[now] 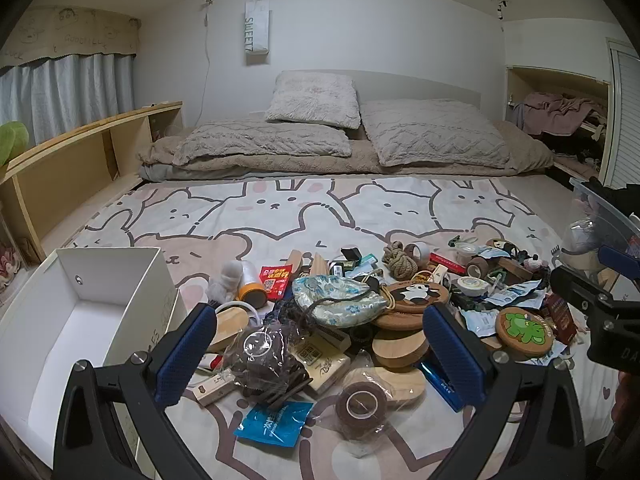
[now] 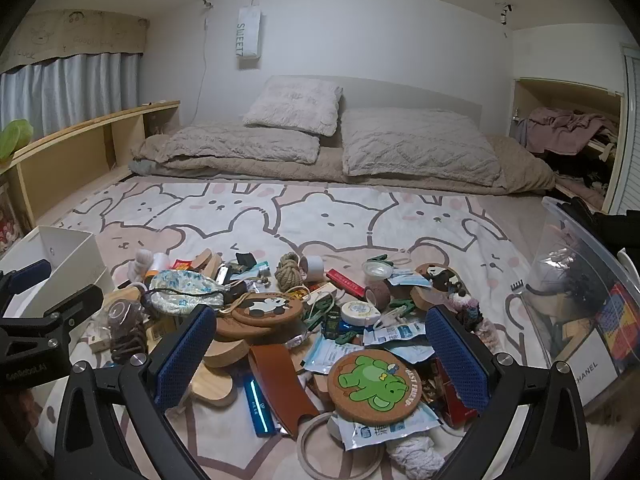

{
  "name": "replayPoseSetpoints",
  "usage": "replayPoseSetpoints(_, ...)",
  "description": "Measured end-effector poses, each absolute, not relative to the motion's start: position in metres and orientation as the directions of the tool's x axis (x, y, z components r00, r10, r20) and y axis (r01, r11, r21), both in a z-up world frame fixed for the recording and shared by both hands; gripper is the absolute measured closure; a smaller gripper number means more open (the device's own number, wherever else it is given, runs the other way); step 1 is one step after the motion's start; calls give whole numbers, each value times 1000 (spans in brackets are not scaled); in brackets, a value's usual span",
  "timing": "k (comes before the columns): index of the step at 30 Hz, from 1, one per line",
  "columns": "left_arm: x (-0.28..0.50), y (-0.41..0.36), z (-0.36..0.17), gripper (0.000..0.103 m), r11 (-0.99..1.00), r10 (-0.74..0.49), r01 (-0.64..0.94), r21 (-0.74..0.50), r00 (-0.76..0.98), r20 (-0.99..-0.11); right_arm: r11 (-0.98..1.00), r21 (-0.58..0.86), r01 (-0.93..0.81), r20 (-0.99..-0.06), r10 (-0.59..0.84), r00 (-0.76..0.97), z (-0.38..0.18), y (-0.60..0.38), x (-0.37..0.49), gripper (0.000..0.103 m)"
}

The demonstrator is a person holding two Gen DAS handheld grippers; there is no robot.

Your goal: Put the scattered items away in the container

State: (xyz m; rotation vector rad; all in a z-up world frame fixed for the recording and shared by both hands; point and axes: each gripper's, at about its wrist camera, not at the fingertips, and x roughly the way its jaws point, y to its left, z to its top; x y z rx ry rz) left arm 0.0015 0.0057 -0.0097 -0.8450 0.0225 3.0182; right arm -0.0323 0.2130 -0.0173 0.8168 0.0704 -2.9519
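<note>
Both the left gripper (image 1: 316, 354) and the right gripper (image 2: 320, 354) had their jaws wide open and held nothing above the pile of little things (image 1: 360, 304) on the bed (image 1: 280, 216), with the white box (image 1: 80, 320) at the bed's left edge.

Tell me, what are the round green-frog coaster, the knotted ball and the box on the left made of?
The frog coaster looks like cork: speckled tan, matte face and edge, with a printed picture. The knotted ball seems to be coarse twisted rope, perhaps jute, judging by its fibrous brown strands. The white box looks like smooth, stiff cardboard or thin plastic; I cannot tell which.
</note>
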Motion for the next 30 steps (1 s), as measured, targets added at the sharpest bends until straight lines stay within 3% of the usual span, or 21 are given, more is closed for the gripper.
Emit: replayPoseSetpoints(30, -1, -3, -23, 0, -1000, -8, -2, 19, -841, -541, -996, -25, 82, -538, -56, -841, -24, 215, -37, 0)
